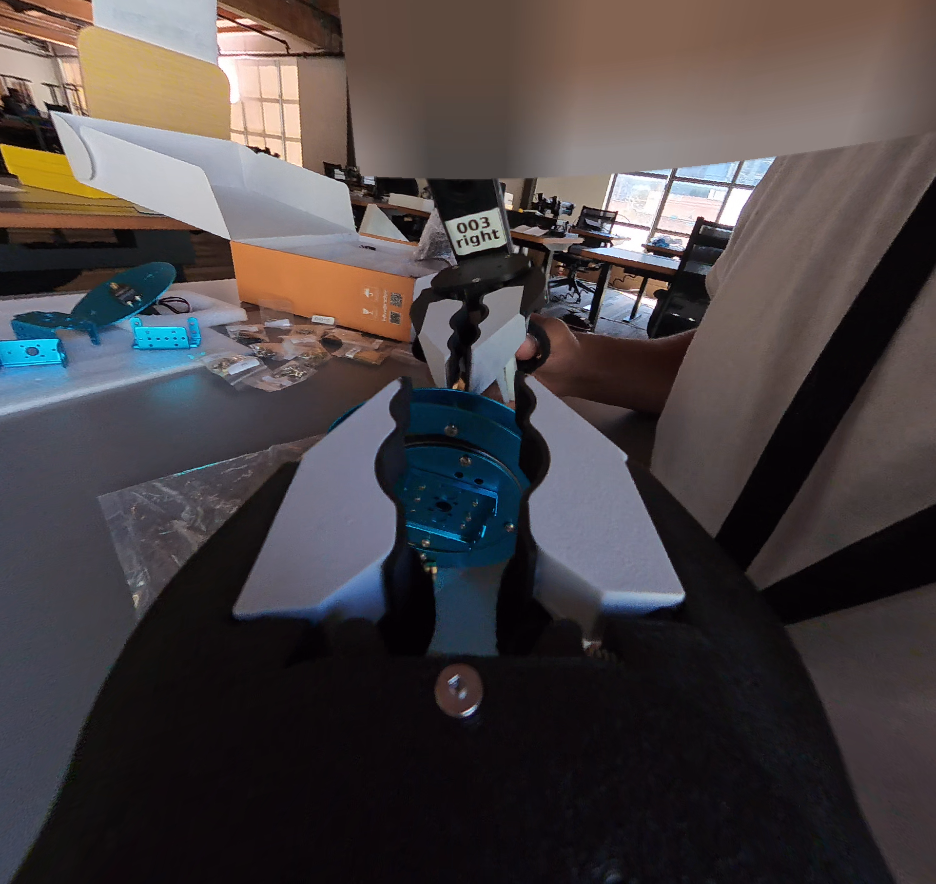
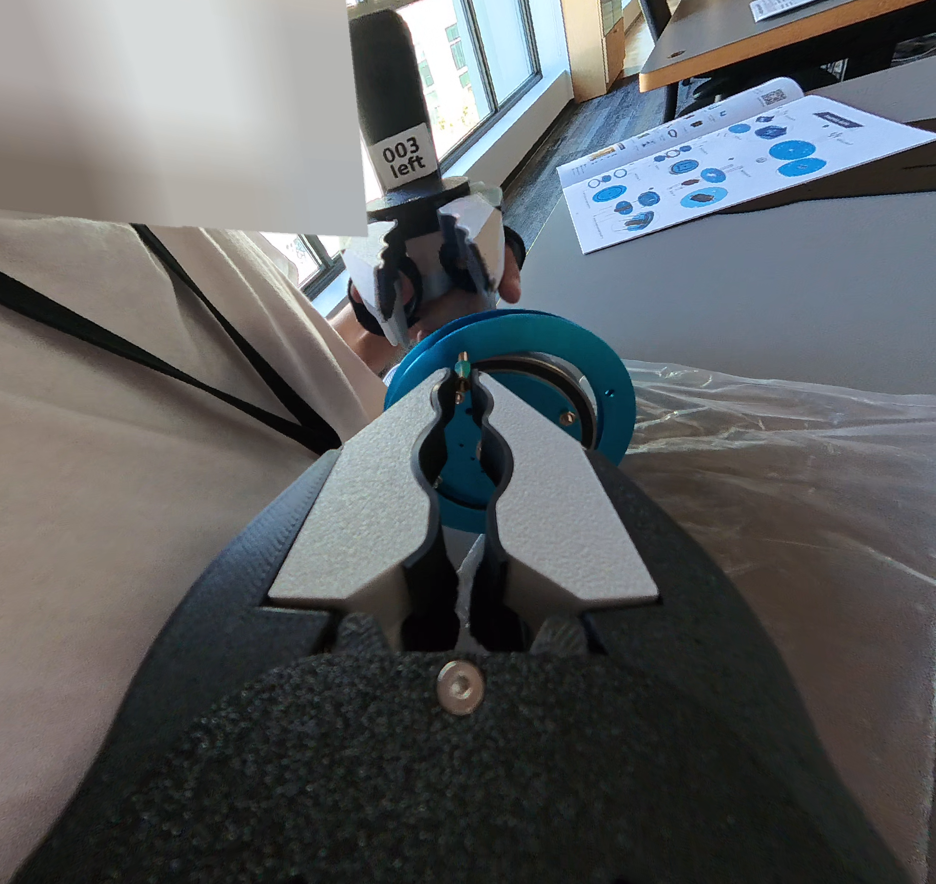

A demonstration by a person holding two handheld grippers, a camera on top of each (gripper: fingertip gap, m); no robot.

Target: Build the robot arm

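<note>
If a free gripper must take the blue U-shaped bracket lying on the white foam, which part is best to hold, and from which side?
Grip the blue U-shaped bracket by its long perforated middle plate, probably coming from above. Its two end tabs stand up, so the channel is open upward, and the bracket lies apart from the other blue parts on the white foam.

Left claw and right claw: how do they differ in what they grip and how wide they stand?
The left claw stands wide, clamped across the blue disc assembly; the right claw is nearly closed, pinching a small brass stud. The left claw's load fills the gap between its fingers; the right claw's load sits only at its tips. Both have grey fingers with wavy black pads, and both meet at the same disc.
</note>
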